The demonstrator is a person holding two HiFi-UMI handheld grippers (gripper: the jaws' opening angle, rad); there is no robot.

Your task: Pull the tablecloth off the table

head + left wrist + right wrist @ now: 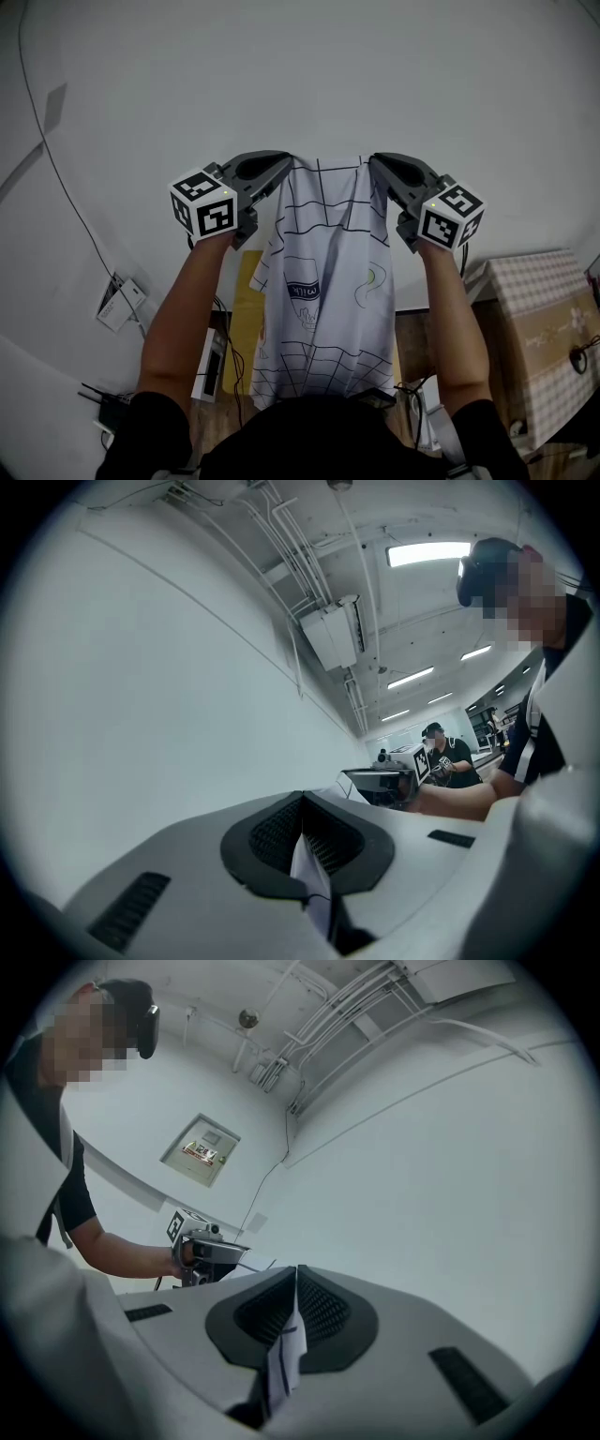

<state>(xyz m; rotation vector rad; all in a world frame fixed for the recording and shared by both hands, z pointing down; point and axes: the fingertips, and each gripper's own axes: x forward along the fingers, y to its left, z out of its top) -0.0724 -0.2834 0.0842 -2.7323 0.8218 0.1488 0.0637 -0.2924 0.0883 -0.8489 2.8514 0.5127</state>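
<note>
White wall (pixel 300 75) fills the upper head view, with a thin cable (pixel 56 178) running down it at left. Brown wood (pixel 412 347) shows low down, and a checked, pink-toned surface (pixel 548 309) sits at lower right.

Tablecloth (pixel 328 281): white with black grid lines and small printed motifs. It is held up in the air in front of the wall and hangs straight down between the forearms.

Left gripper (pixel 284 165): jaws closed on the top left of the cloth, with a fold pinched between the pads (pixel 281 841). Right gripper (pixel 374 163): likewise clamped on the top right.

Progress, judged: the cloth looks lifted clear, so the pull is probably done. Its lower edge is hidden behind the person's dark shirt, so this is unconfirmed. Only setting it aside seems left.

Room: strip lights (pixel 427 552) and exposed ceiling pipes overhead, with another person (pixel 450 757) far off.
</note>
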